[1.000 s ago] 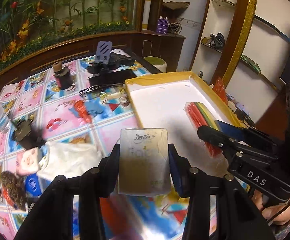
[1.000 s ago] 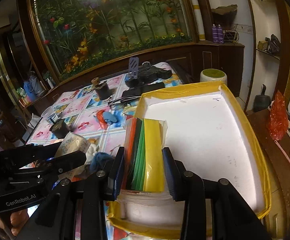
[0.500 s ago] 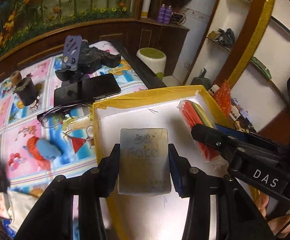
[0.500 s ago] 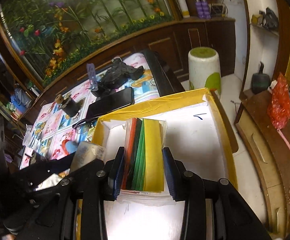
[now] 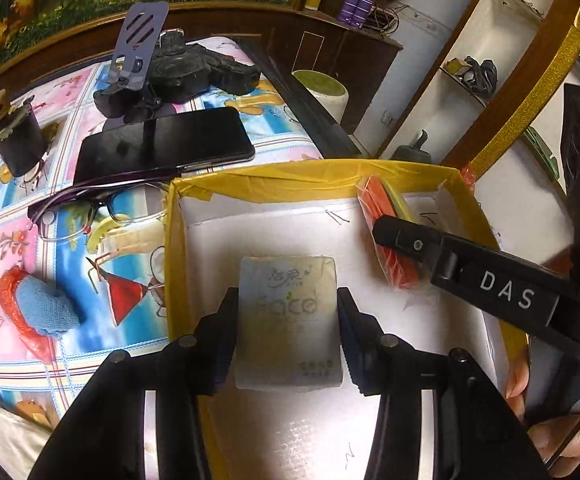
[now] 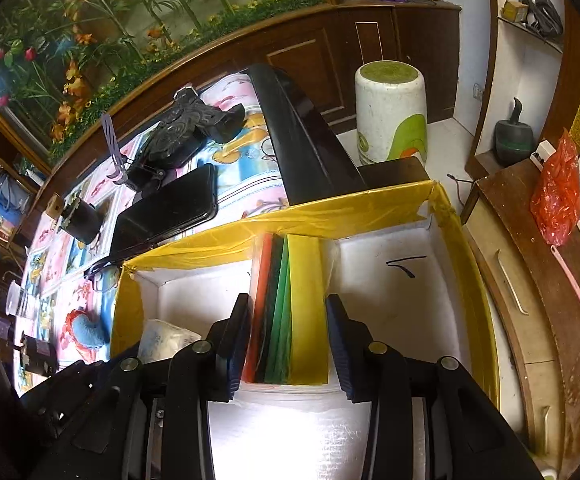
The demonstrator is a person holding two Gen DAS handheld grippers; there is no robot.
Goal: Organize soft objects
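A white tissue pack (image 5: 287,280) with "face" printed on it sits between the pads of my left gripper (image 5: 287,336), which is shut on it just above the white floor of the yellow-rimmed box (image 5: 290,180). My right gripper (image 6: 287,340) is shut on a clear-wrapped stack of orange, green and yellow cloths (image 6: 306,280), held upright inside the same box (image 6: 290,216) near its far wall. In the left wrist view that stack (image 5: 378,208) shows at the right, beside the tissue pack. The tissue pack (image 6: 165,340) shows at the lower left of the right wrist view.
On the patterned tablecloth left of the box lie a black phone (image 5: 161,144), glasses (image 5: 101,208), a blue cloth on red netting (image 5: 45,312) and a black cup (image 5: 19,144). A white stool (image 6: 390,120) stands beyond the table. A hand (image 5: 562,432) holds the right gripper.
Both grippers have travelled from over the tablecloth to over the box and sunk into it, each still holding its pack. The box's far wall is now close ahead.
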